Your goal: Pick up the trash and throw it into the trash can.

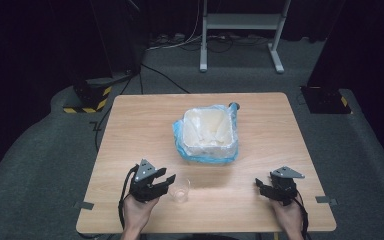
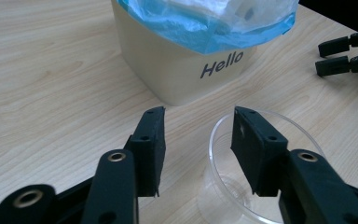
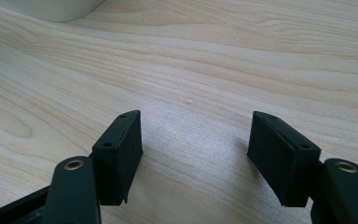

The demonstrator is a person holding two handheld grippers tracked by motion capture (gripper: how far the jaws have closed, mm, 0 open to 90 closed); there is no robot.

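Observation:
A clear plastic cup [image 1: 180, 191] stands on the wooden table [image 1: 260, 135] near its front edge. My left gripper [image 1: 169, 181] is at the cup's left side. In the left gripper view the left gripper [image 2: 198, 116] straddles the wall of the cup [image 2: 221, 186]: one jaw is inside the cup and the other outside, with a gap on each side, so the pads do not press on it. My right gripper [image 1: 260, 184] rests low over bare wood at the front right, open with nothing between its fingers [image 3: 196, 121].
A cream bin marked "Hello" [image 2: 177, 74], lined with a blue plastic bag [image 2: 205, 32], stands at the table's middle [image 1: 186, 127], just beyond the cup. The right gripper's jaws [image 2: 340, 56] show far off in the left gripper view. A metal stand [image 1: 240, 22] is on the floor behind.

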